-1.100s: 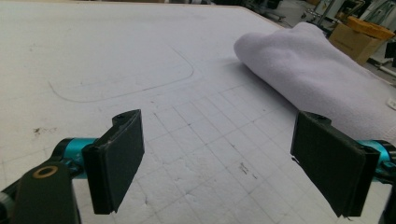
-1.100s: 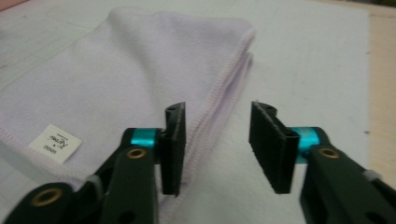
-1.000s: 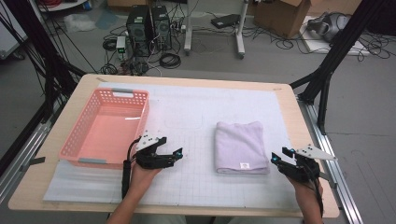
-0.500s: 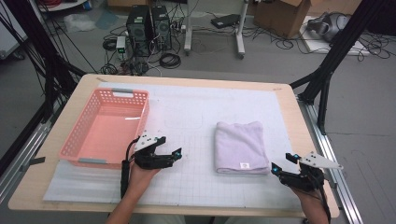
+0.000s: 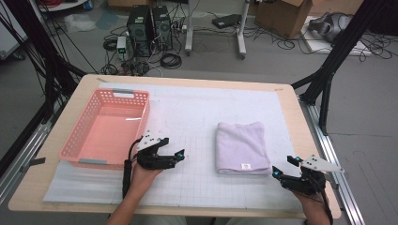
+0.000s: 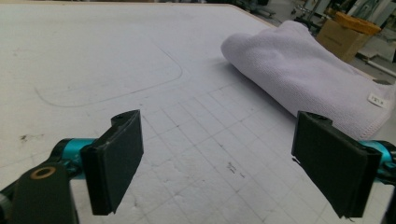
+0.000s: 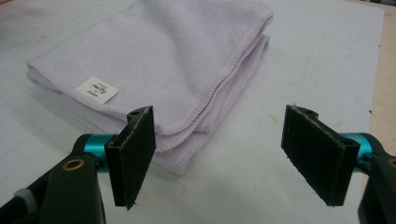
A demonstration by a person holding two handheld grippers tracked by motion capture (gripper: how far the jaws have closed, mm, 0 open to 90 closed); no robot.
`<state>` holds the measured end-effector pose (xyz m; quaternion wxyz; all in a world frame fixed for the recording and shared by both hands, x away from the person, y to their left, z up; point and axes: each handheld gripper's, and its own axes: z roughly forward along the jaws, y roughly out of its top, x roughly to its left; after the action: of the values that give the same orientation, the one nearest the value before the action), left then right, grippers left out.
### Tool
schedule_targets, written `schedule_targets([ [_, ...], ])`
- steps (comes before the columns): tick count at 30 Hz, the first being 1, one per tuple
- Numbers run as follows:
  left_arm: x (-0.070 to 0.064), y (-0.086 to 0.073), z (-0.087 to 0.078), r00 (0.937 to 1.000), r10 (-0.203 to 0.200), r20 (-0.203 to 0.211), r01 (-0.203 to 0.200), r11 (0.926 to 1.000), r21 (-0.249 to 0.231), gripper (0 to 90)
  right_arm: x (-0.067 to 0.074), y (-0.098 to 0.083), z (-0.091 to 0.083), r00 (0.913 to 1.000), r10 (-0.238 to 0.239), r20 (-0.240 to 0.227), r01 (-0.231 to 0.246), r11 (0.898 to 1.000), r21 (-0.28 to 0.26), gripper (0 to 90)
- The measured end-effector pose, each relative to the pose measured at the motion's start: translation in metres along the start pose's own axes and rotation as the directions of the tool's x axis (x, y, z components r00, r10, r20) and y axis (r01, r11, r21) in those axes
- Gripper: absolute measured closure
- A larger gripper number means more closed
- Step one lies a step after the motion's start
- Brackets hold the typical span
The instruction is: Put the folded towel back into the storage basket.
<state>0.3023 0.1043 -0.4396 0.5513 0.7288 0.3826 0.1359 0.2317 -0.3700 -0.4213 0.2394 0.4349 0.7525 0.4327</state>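
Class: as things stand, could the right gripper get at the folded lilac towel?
Probably yes: the right gripper, jaws just opened and empty, faces the folded lilac towel's near corner, nothing between.

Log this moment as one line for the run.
left gripper: open, empty, left of towel | right gripper: jaws just opened, empty, at towel's near right corner | basket: empty
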Motion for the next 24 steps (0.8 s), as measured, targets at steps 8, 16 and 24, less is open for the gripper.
schedule_targets([
  [8,-0.002,0.012,0.011,1.0000,0.003,0.007,-0.003,0.9999,0.013,11.1,0.001,0.002,0.002,1.0000,-0.007,-0.003,0.007,1.000,0.004,25.2],
  [16,-0.013,0.025,0.029,0.9899,0.137,0.036,-0.134,0.9883,-0.073,9.2,0.001,0.001,-0.001,0.9999,-0.010,-0.004,0.010,1.000,0.002,25.2],
  [24,-0.027,0.034,0.065,0.9929,0.058,0.103,-0.064,0.9967,0.051,10.7,0.002,0.001,0.000,0.9997,-0.019,-0.013,0.019,1.000,0.004,25.1],
])
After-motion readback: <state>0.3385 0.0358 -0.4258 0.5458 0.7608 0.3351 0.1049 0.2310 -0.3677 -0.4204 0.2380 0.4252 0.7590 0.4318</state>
